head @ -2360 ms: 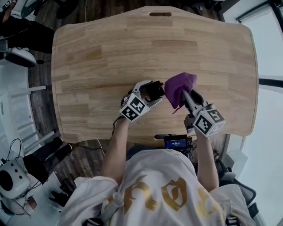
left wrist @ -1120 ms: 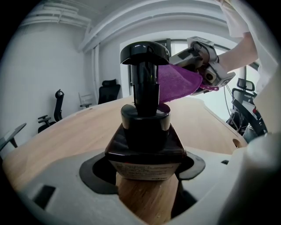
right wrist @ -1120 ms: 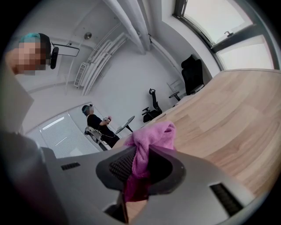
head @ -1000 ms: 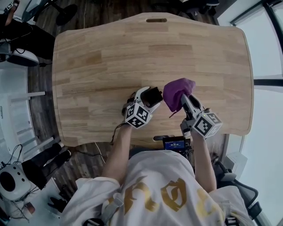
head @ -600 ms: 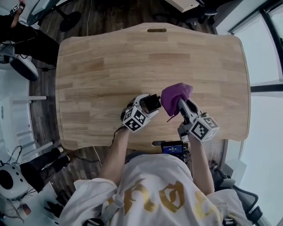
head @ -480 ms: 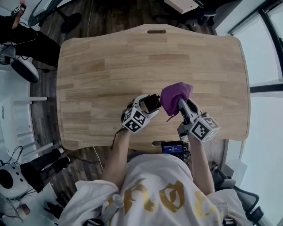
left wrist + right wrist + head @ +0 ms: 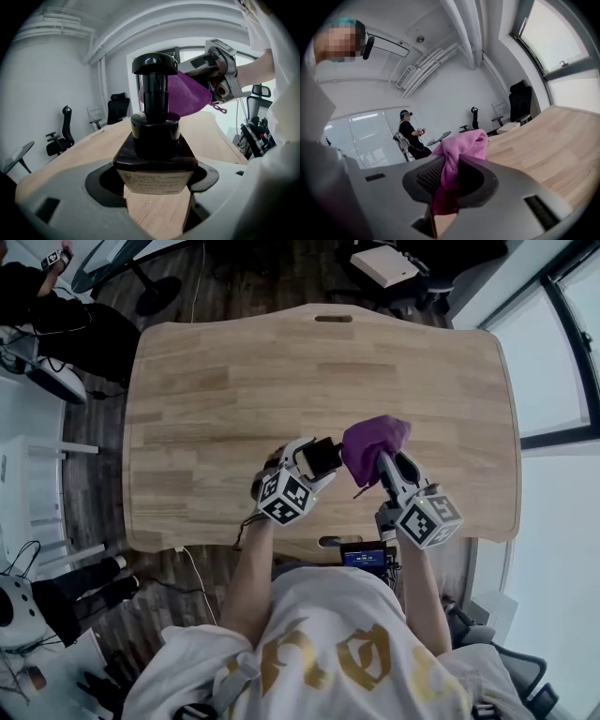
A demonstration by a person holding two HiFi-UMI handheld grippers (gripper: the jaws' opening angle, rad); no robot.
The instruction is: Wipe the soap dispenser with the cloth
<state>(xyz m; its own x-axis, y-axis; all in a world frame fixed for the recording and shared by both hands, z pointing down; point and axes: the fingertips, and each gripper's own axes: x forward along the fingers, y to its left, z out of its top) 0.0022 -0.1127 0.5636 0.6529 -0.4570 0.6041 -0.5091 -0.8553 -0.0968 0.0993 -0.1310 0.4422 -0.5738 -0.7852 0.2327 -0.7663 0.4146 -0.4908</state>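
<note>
Low in the centre of the head view, the left gripper's jaws clamp the dark soap dispenser upright by its body, while the right gripper's jaws pinch the purple cloth just beside its pump head

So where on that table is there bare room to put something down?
Nearly all the table is bare: the far half up to the slot, and both sides. Crowded only by the near edge, where the soap dispenser and cloth are held.
</note>
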